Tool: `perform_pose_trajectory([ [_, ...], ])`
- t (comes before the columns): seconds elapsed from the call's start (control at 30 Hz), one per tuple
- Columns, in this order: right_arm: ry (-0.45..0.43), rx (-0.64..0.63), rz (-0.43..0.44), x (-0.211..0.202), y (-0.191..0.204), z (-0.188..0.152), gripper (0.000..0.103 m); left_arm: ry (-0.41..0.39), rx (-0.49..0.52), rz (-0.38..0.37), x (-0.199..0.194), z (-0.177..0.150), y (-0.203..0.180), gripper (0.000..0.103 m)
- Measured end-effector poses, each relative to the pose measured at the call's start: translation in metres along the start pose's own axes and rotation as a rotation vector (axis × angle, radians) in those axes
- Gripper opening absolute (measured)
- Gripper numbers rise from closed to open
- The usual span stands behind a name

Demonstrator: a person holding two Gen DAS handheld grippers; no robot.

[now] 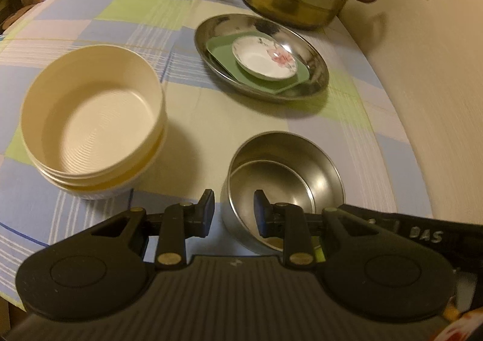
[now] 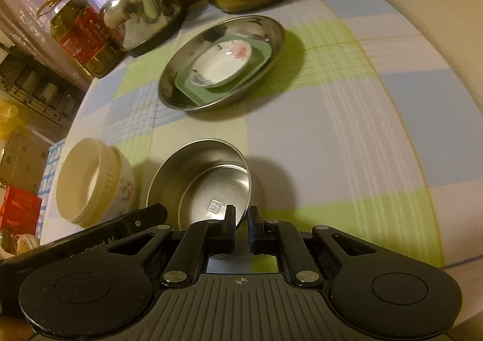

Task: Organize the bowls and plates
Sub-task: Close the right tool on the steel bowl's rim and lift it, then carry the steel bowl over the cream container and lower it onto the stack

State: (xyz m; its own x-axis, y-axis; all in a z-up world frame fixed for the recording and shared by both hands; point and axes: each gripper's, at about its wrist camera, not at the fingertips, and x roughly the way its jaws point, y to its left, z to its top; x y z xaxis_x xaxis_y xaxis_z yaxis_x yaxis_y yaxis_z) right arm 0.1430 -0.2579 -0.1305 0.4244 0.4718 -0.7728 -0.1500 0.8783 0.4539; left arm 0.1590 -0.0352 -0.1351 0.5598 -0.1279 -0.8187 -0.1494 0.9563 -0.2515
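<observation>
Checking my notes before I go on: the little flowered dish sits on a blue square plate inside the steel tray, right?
Not quite: the plate under the flowered dish is green, not blue. The dish does sit on it inside the steel tray. Both wrist views show the green, the left most clearly.
</observation>
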Motion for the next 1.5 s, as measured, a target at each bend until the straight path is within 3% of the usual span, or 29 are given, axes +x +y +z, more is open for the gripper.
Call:
perform_pose_trajectory([
  [0.37, -0.065, 0.013, -0.007, 0.003, 0.003, 0.005, 0.013, 0.014, 0.068, 0.008, 0.01, 0.004, -0.007, 0.023],
  [0.57, -0.067, -0.002, -0.05, 0.018, 0.008, -0.001, 0.013, 0.024, 0.091, 0.003, 0.016, 0.003, -0.002, 0.011],
  [0.83, -0.091, -0.028, -0.072, 0.018, 0.012, -0.007, 0.011, 0.02, 0.119, -0.005, 0.014, 0.001, -0.001, 0.01],
  [1.5, -0.146, -0.031, -0.049, -0.036, 0.038, 0.0, 0.008, -0.044, 0.131, -0.084, -0.034, 0.011, 0.005, 0.01],
])
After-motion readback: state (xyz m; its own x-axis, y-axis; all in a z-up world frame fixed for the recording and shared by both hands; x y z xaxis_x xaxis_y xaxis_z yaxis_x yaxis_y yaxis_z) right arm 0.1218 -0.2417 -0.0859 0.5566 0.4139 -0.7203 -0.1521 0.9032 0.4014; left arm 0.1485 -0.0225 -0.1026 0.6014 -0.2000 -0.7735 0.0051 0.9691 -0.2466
